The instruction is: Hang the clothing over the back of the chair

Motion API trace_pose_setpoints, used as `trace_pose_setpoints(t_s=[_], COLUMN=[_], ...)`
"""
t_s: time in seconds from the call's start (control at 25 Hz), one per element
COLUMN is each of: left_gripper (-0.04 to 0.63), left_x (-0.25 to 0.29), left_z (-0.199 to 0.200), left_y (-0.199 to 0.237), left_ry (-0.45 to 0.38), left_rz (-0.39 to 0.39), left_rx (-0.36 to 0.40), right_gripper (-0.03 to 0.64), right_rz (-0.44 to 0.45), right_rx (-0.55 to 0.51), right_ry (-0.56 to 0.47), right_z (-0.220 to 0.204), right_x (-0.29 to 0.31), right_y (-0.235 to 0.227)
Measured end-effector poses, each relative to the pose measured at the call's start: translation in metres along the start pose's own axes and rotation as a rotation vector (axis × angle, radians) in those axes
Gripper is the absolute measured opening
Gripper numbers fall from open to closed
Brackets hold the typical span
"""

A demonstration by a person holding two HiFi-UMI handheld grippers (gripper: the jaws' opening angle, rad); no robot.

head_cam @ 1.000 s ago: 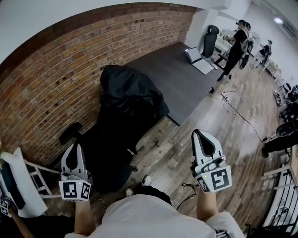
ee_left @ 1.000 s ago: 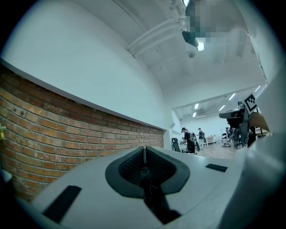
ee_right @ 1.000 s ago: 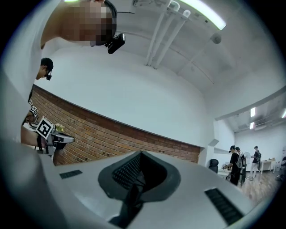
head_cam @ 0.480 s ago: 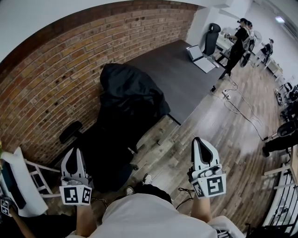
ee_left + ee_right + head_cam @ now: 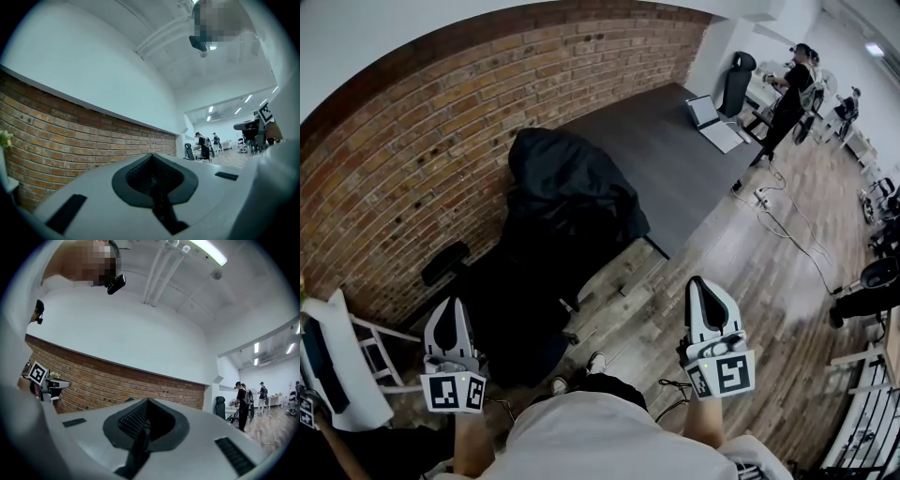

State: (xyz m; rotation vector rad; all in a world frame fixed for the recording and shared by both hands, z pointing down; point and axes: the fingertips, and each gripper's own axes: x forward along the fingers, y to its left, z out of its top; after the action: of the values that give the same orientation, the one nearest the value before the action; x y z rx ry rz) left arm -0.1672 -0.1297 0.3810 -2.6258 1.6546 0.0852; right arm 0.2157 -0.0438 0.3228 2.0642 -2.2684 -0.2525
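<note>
Task looks basically done, judging from the head view: the bulky black fabric garment (image 5: 567, 187) sits draped over the top of the black office chair (image 5: 514, 323), covering the backrest & hanging down twd the seat. It's black on black, so can't tell exactly where cloth ends & chair begins, or how evenly it hangs. One padded armrest (image 5: 443, 263) pokes out on the brick wall (image 5: 403, 150) side. Chair stands just beside the dark grey surface (image 5: 675, 155), w/ an open laptop (image 5: 712, 120) at its far end. Neither gripper touches the garment. The left gripper (image 5: 450, 314) is held low near the person's body, close to the chair seat but apart from it; its own view shows the jaws together w/ nothing between them. The right gripper (image 5: 705, 292) is over the wooden plank floor (image 5: 769, 281), well apart from the chair, jaws also fully closed & empty. Nothing left to carry or lift as far as visible; what's left, at most, is prob a check that the cloth sits securely & won't slide off, then stepping away
</note>
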Motion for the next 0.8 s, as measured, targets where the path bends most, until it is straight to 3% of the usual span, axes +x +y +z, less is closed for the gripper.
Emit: trace_pose_setpoints(t_s=[0.8], left_gripper=[0.021], left_x=[0.022], left_z=[0.005], left_y=[-0.002], left_ry=[0.008], left_rz=[0.065], left_rx=[0.015], right_gripper=[0.018], right_rz=[0.100], right_rx=[0.014], right_ry=[-0.055], right_z=[0.002], right_x=[0.063], right_y=[-0.006])
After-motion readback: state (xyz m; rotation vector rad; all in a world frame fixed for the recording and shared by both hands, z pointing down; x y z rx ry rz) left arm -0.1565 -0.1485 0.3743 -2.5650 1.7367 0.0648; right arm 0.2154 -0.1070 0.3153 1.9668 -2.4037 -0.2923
